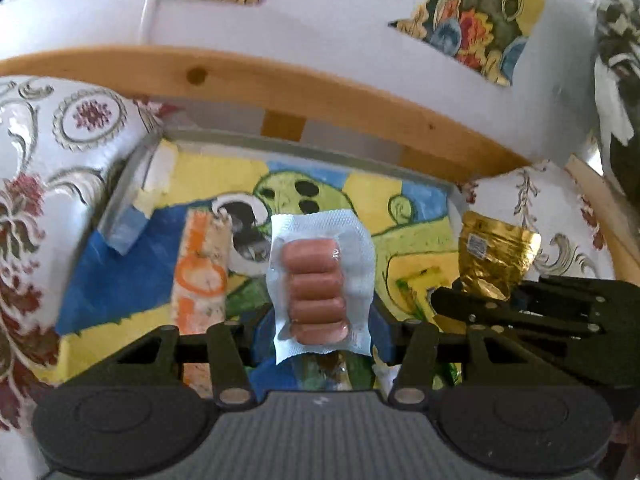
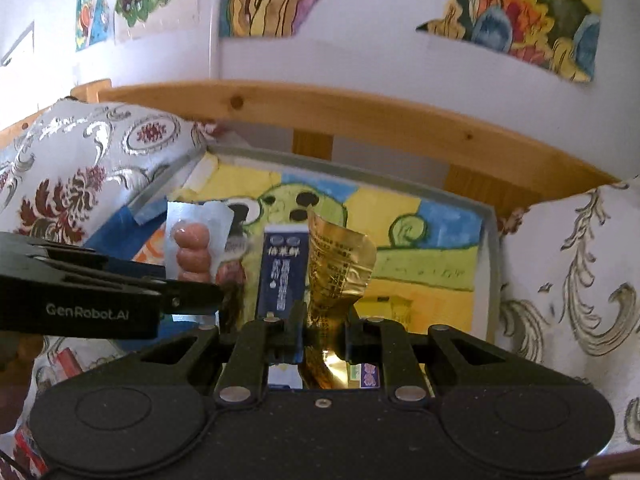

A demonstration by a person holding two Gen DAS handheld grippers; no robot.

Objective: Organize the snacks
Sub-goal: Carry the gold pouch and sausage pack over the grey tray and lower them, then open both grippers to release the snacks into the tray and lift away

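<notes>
A clear pack of small pink sausages (image 1: 316,284) stands upright between the blue-padded fingers of my left gripper (image 1: 320,336), which is shut on its lower part. The same sausage pack (image 2: 192,244) shows at the left of the right wrist view, at the tip of the left gripper (image 2: 200,294). My right gripper (image 2: 325,322) is shut on a crumpled gold foil packet (image 2: 340,268). That gold packet (image 1: 496,256) and the right gripper (image 1: 460,300) sit to the right in the left wrist view. Both are held over a tray (image 1: 452,196) lined with a colourful painting.
An orange-and-white snack packet (image 1: 200,268) lies in the tray at the left. A dark blue packet with white characters (image 2: 280,272) shows just left of the gold packet. A wooden rail (image 1: 320,92) runs behind the tray. Patterned silver-and-red cushions (image 1: 48,168) flank it.
</notes>
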